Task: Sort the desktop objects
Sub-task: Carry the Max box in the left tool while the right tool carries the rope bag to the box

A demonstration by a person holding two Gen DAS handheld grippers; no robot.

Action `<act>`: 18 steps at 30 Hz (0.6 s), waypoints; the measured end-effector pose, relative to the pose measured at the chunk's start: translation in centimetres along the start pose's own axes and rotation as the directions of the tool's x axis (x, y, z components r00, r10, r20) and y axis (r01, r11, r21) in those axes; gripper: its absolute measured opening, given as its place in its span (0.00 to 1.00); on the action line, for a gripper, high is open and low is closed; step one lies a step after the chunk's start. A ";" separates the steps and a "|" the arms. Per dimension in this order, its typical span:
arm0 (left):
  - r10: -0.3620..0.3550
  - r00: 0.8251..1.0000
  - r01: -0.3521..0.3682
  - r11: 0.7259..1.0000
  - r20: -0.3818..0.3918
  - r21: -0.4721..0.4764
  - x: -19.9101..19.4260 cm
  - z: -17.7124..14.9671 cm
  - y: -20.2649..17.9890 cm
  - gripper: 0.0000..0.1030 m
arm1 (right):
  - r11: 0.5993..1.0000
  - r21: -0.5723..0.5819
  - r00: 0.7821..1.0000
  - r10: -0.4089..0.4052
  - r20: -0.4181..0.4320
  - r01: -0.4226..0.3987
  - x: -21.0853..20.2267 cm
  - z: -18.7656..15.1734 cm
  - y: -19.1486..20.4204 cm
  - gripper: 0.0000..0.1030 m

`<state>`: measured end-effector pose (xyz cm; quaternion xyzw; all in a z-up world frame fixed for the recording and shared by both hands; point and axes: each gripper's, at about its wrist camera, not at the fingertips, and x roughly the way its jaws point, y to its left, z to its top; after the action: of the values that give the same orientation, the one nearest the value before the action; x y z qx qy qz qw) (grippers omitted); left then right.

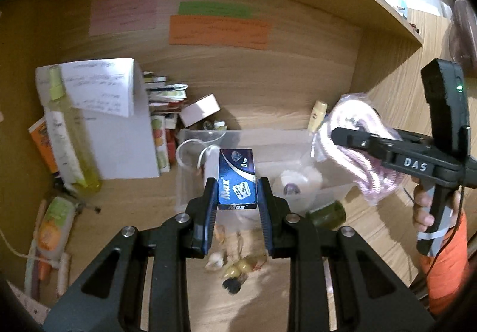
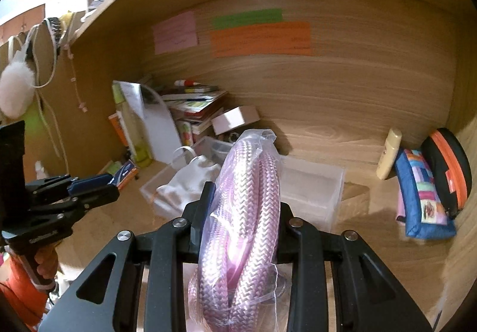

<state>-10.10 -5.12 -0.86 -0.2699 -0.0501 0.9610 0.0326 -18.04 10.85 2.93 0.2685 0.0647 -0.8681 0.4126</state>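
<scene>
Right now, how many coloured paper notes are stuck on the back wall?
3: a pink note at left, a green note to its right, and an orange note directly under the green one. No others show in either view.

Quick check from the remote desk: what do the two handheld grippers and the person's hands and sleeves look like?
Both are black, angular, truss-like frames with silver pivot bolts. The left gripper has blue ribbed pads. The right gripper, seen from the left wrist camera, carries white "DAS" lettering, a lit green LED, a grey pistol grip with a white band and a thin black cable. The bare right hand has an orange sleeve.
</scene>
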 end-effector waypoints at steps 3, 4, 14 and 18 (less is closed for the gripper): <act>-0.020 1.000 0.020 1.000 -0.006 -0.001 1.2 0.7 -0.4 0.25 | 1.000 0.007 1.000 -0.005 -0.001 0.005 0.8 0.7 -0.7 0.26; -0.027 1.000 0.027 1.000 -0.009 -0.001 1.6 0.9 -0.5 0.25 | 1.000 0.007 1.000 -0.007 -0.001 0.007 1.1 0.9 -0.8 0.26; -0.097 0.993 0.096 0.995 -0.061 -0.021 6.4 2.4 -1.3 0.25 | 0.993 0.015 0.993 -0.115 -0.016 0.115 4.6 1.7 -3.6 0.26; -0.098 0.991 0.097 0.995 -0.094 -0.019 8.7 2.1 -1.6 0.25 | 0.985 0.025 0.984 -0.168 -0.057 0.169 6.5 0.8 -4.9 0.26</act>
<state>-18.56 -2.87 -3.41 -0.3125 -0.0687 0.9440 0.0800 -25.35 9.36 -0.31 0.2916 0.0856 -0.8931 0.3318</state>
